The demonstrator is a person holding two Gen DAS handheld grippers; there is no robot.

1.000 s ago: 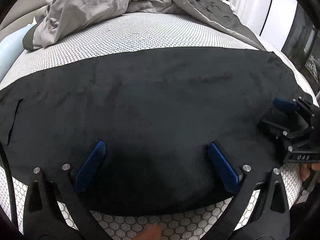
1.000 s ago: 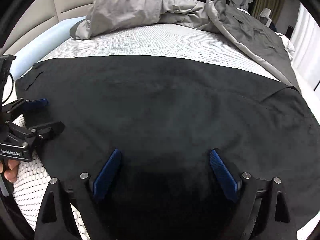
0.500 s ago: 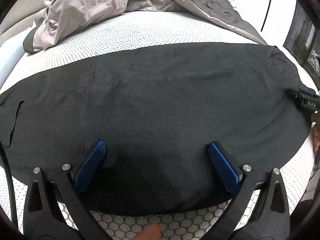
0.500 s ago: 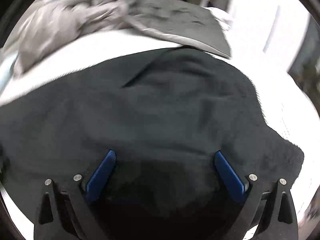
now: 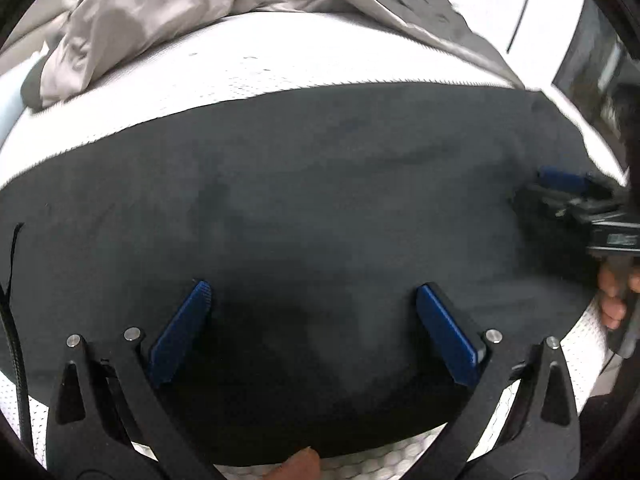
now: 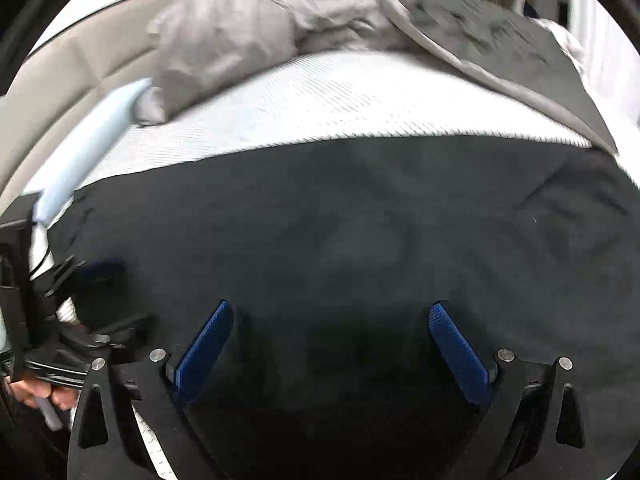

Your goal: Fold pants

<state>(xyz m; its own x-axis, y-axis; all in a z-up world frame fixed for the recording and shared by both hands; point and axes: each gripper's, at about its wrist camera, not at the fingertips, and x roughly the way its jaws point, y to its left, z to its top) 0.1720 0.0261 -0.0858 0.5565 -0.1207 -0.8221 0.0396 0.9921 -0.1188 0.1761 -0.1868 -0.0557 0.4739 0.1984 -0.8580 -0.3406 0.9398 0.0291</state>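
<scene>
A home bedroom: a bed with a white honeycomb-patterned mattress [image 5: 320,56], a rumpled grey duvet [image 6: 248,40] heaped at its far side, a padded beige headboard [image 6: 72,76], and a pale blue pillow [image 6: 88,140].

— The pants [image 5: 320,200]: what sort of cloth?
— Black, matt, with a soft, faintly napped look, like fleece or brushed knit. No sheen anywhere.
— And the mattress [image 5: 280,64] under them?
— White knit fabric with a raised honeycomb texture; up close the cells stand out, farther off it blurs.
— The quilt [image 6: 248,40]?
— Grey woven cloth, smooth, slightly silky, heavily crumpled; its darker side looks matt.
— The left gripper [image 5: 316,320]?
— Matt black plastic arms with bright metal screw heads. The pads [image 5: 180,336] are blue and finely ribbed, rubbery. The right gripper [image 6: 332,344] looks the same.
— The headboard [image 6: 72,76]?
— Beige, smooth padded upholstery with seams.
</scene>
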